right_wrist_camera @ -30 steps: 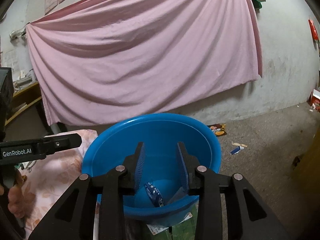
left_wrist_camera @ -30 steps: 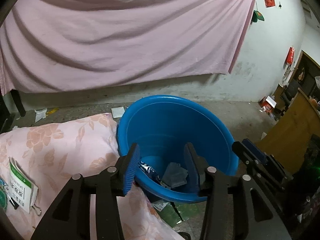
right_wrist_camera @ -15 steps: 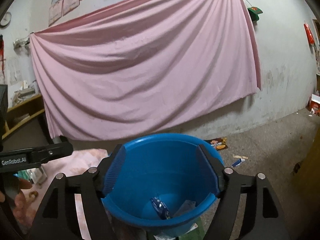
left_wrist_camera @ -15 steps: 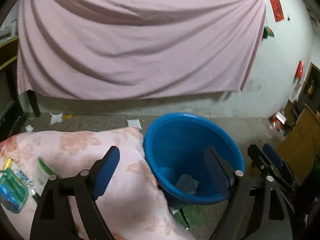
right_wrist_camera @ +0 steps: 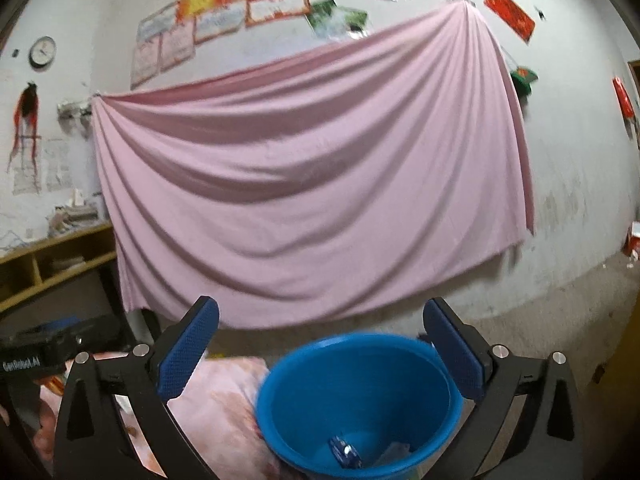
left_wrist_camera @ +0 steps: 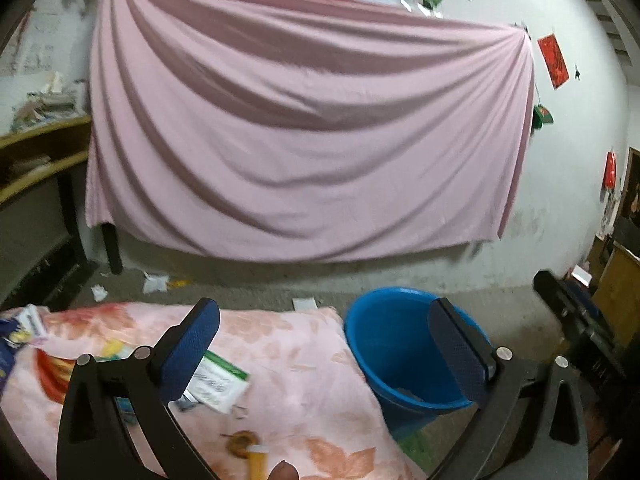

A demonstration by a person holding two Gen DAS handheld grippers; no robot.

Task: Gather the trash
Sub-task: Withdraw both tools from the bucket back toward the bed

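A blue plastic bin (left_wrist_camera: 384, 344) stands on the floor at the right end of the floral-cloth table (left_wrist_camera: 304, 364); it also shows in the right wrist view (right_wrist_camera: 360, 384) with a blue wrapper (right_wrist_camera: 344, 450) and grey scrap inside. My left gripper (left_wrist_camera: 324, 344) is open and empty, raised over the table's right end. My right gripper (right_wrist_camera: 320, 340) is open and empty above the bin. Trash lies on the cloth: a white-green packet (left_wrist_camera: 218, 384), a red wrapper (left_wrist_camera: 48, 376), an orange bottle (left_wrist_camera: 258, 460), a brown round piece (left_wrist_camera: 240, 442).
A pink sheet (left_wrist_camera: 304, 152) hangs on the back wall. Wooden shelves (left_wrist_camera: 36, 160) stand at the left, a wooden cabinet (left_wrist_camera: 616, 292) at the right. Paper scraps (left_wrist_camera: 154, 282) lie on the floor behind the table.
Both grippers opened wide and lifted up and away from the bin. The left view swung left, so more of the table and its trash shows.
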